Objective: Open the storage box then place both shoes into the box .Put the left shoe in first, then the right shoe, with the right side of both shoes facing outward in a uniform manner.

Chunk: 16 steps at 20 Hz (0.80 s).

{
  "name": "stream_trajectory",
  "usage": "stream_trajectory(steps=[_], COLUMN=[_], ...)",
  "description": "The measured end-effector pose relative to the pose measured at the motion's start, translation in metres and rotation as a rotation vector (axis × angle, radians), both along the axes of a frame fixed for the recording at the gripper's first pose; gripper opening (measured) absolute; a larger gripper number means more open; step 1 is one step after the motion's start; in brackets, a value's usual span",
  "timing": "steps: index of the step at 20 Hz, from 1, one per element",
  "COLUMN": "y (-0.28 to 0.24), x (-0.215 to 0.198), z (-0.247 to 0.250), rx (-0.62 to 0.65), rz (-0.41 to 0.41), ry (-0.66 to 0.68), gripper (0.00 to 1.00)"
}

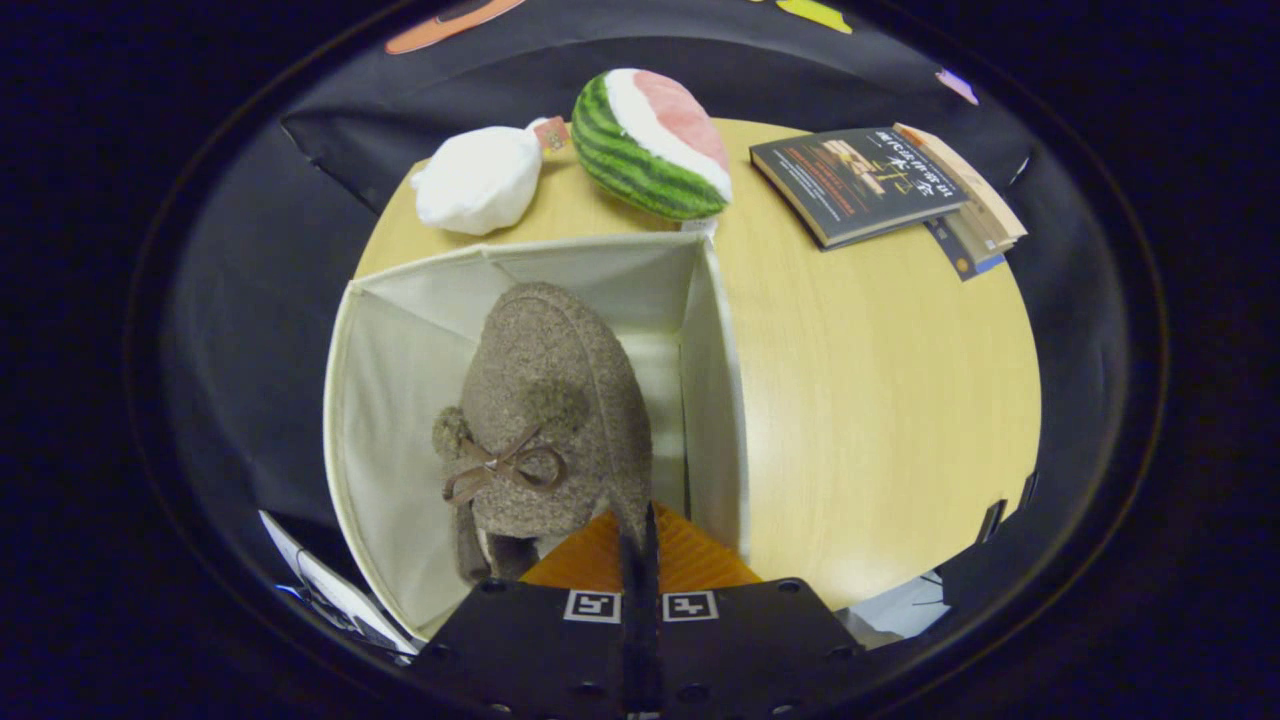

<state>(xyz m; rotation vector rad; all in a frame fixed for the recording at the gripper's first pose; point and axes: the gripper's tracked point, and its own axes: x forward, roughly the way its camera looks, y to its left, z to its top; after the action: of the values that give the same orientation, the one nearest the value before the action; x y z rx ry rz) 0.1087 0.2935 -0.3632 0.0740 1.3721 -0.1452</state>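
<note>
The table (880,400) extends ahead of and beyond the fingers, with its bare area to their right.

The storage box (715,400) stands open on the table directly ahead of the fingers; its pale fabric walls rise on every side and no lid covers it.

One shoe (560,400), a brown felt slipper with a small bow, hangs inside the box just ahead of the fingers, toe pointing away from them. Only one shoe is seen in the box, so the step in hand is judged to be placing the first shoe.

Beyond the box lie a watermelon plush (650,140), a white plush (480,178) and a stack of books (880,185).

The gripper (640,545) is clenched, its fingers meeting on a narrow edge at the heel end of the shoe; both appear to press on it.

Next move: lower the shoe until it rests on the box floor, confirm that its right side faces outward, then release and withdraw upward clear of the walls.
</note>
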Motion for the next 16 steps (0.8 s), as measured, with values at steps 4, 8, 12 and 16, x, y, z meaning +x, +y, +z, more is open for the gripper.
stream_trajectory(steps=[4, 8, 12, 16], y=[-0.002, -0.002, 0.003, 0.014], x=[0.003, 0.003, -0.005, -0.013], z=[-0.008, -0.011, -0.006, 0.015], rx=[-0.040, -0.049, -0.008, 0.034], rz=[-0.023, -0.030, -0.022, 0.038], ry=[-0.005, -0.025, -0.030, -0.101], gripper=[0.02, 0.07, 0.12, 0.38])
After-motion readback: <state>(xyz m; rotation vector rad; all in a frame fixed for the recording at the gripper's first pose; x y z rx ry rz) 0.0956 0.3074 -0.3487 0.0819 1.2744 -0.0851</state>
